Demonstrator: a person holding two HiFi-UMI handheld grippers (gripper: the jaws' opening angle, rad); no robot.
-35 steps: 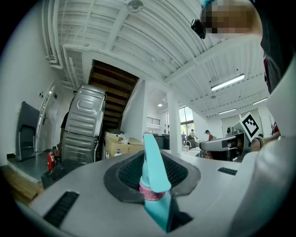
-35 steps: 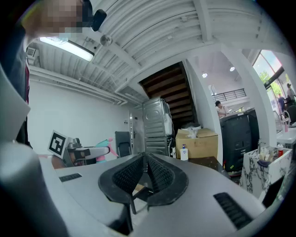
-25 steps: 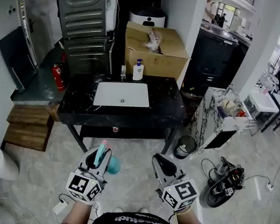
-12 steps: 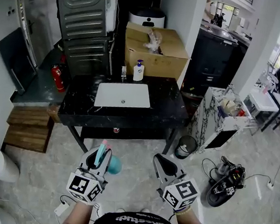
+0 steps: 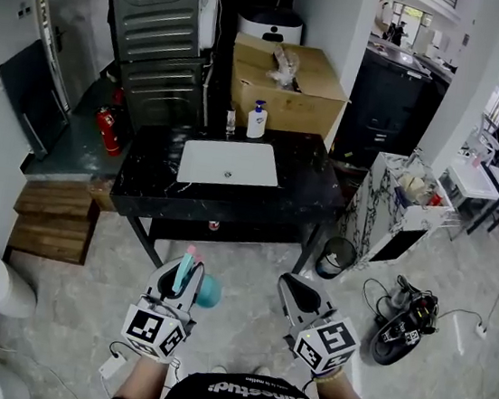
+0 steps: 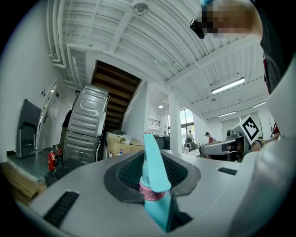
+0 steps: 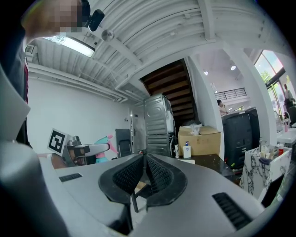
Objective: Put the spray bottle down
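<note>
Jaws of left gripper (image 5: 183, 277) clamping teal spray bottle (image 6: 151, 178), partly apart; right gripper (image 5: 295, 291) holding nothing, jaws meeting; both hovering off worktop (image 5: 305, 192) near edge.

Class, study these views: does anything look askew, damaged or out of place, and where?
The grey ribbed metal casing behind the black counter stands tilted; a tangle of cables and gear lies on the floor at the right.

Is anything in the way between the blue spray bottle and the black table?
No, nothing visible. The left tool grips the spray bottle over the floor, and only floor lies between it and the table. On the table, a white sink sits in the middle and a soap bottle at the back.
</note>
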